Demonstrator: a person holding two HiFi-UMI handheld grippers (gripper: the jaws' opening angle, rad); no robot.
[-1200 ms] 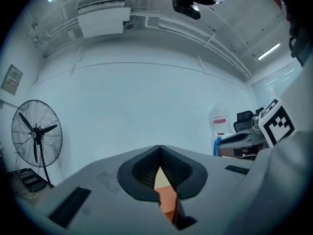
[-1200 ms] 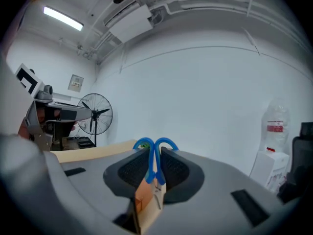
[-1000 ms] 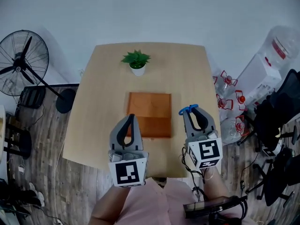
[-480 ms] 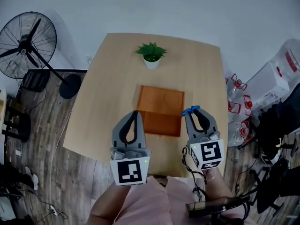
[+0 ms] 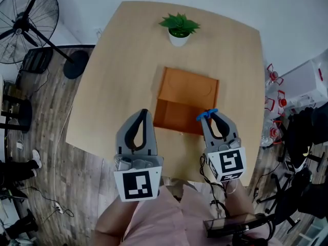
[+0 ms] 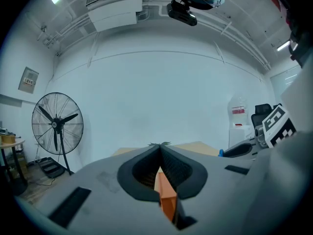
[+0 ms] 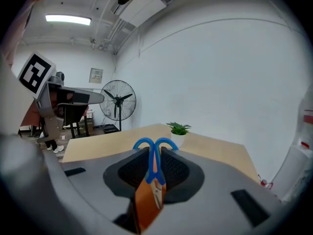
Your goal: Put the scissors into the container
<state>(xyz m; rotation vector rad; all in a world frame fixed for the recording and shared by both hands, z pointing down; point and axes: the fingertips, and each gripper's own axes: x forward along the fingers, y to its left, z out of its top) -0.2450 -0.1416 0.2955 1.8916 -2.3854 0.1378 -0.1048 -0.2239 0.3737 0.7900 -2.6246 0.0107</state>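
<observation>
The right gripper (image 5: pixel 211 118) clamps the scissors (image 7: pixel 153 165) by their rounded blue plastic loops, at the lower right corner of the boxy orange container (image 5: pixel 174 121). The left gripper (image 5: pixel 143 113), ribbed pads pressed together, hangs lower left of it

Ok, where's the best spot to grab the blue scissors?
Where the right gripper holds the scissors: the narrow neck below the two blue loops, jaws on the flat sides. They're shut and thin there, and the loops past the jaw tips probably stop slipping.
</observation>
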